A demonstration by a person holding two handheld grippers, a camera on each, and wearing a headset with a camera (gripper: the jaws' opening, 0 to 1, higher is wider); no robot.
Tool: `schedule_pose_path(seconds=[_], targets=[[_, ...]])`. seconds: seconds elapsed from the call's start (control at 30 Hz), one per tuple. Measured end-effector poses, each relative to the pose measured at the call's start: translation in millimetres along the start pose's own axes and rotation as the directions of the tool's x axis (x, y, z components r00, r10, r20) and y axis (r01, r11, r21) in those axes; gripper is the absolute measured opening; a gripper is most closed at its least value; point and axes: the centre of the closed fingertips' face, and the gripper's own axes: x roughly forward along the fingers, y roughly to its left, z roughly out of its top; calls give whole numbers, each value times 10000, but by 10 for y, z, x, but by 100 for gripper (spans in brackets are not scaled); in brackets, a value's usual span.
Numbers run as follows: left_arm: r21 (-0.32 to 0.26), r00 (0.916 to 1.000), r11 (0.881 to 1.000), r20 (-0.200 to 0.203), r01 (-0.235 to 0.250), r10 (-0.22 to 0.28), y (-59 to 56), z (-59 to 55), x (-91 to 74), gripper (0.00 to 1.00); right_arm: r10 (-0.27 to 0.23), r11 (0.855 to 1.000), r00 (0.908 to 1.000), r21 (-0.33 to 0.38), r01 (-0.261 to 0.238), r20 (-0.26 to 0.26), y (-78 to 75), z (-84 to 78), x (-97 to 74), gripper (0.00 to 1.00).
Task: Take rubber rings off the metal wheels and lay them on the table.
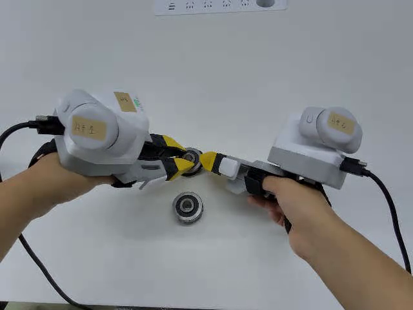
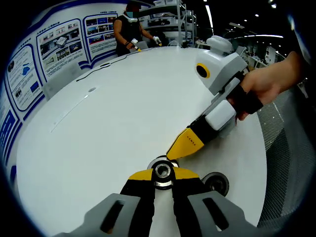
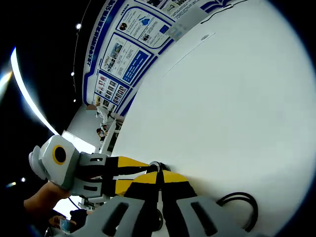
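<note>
Stripping a rubber ring (image 1: 196,155) from a held wheel. The left gripper (image 1: 183,159) is shown clamped across a metal wheel (image 2: 163,171), which is carried just above the table (image 1: 258,77) between the two tools. The right gripper (image 1: 208,160) is brought in from the opposite side, its yellow jaws drawn together and their tips set against the wheel's rim. Whether rubber is actually caught between those tips cannot be told, since the contact is hidden behind the jaws in the right gripper view. A second wheel (image 1: 188,207) is seen lying flat on the table just below the pair, with its dark outer band in place, so at least this one is judged to be unprocessed.

For the step to be done well, the wheel should be held firmly by its metal faces, so that the rubber is left free to slide. The ring should be pinched at one spot on the rim only and lifted outward over the edge before any pull is made along the axle line. A straight tug is likely to stretch the band without unseating it. The pull should be kept slow, because a stretched ring may snap back or fly off the tips. The wheel should be kept low over the table, so that a slipped ring lands nearby.
</note>
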Motion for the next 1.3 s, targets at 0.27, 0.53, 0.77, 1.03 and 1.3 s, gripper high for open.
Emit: schedule_pose_path(seconds=[0.27, 0.53, 0.77, 1.03, 1.3], targets=[[-24, 10000, 10000, 33, 2, -2, 0, 0, 0, 12, -167, 9994, 9998, -302, 168, 51, 35, 2, -3, 2], [-33, 10000, 10000, 47, 9, -9, 0, 0, -2, 12, -179, 9986, 9998, -490, 178, -27, 44, 7, -10, 1], [-30, 10000, 10000, 47, 46, -46, 0, -4, -4, 12, -247, 9934, 9997, -1121, 241, -40, 55, 4, 6, 1], [-30, 10000, 10000, 22, 23, -23, -6, -6, -7, 12, -284, 9811, 9994, -1917, 245, -175, 78, -6, 17, 1], [-37, 10000, 10000, -4, 42, -42, -13, -9, -11, 12, -305, 9705, 9993, -2397, 240, -234, 93, -19, 20, 1]])
